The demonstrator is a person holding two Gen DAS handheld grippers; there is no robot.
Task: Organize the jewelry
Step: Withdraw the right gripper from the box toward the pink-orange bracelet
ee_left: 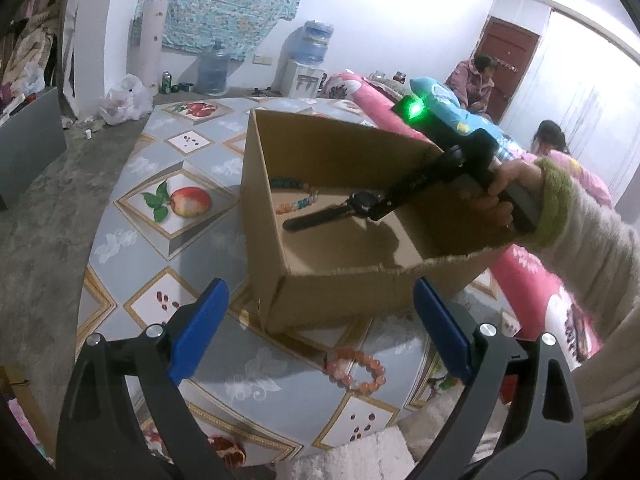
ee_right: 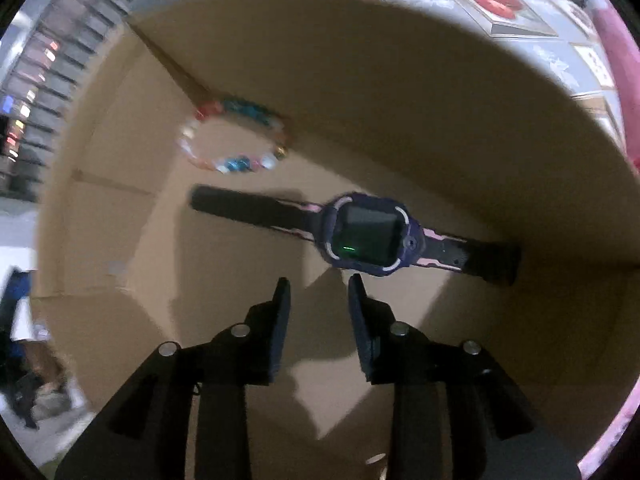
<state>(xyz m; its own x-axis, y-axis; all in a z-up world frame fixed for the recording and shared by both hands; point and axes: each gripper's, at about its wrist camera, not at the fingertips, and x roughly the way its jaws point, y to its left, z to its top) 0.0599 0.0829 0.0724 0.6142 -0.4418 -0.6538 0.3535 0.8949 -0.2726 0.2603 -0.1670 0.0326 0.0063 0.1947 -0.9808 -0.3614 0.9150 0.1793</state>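
You see a brown cardboard box (ee_left: 320, 288), a dark purple-and-pink watch (ee_right: 368, 236), an orange-pink bead bracelet (ee_left: 356, 372), and a grey fruit-print tablecloth (ee_left: 168, 184).

Setting: lived-in home, one multipurpose room. Round table (ee_left: 132, 184) under a fruit-print cover. Water dispenser (ee_left: 306, 68) with spare bottle (ee_left: 213, 68) on bare concrete floor (ee_left: 36, 216). Floral cloth (ee_left: 224, 0) hung on the wall, pink bedding (ee_left: 372, 100), brown door (ee_left: 508, 60). Two people (ee_left: 478, 80) sit at the back.

Purple watch (ee_right: 370, 236) & bead bracelet (ee_right: 234, 136) flat in cardboard box (ee_left: 280, 292); orange bracelet (ee_left: 356, 372) outside.
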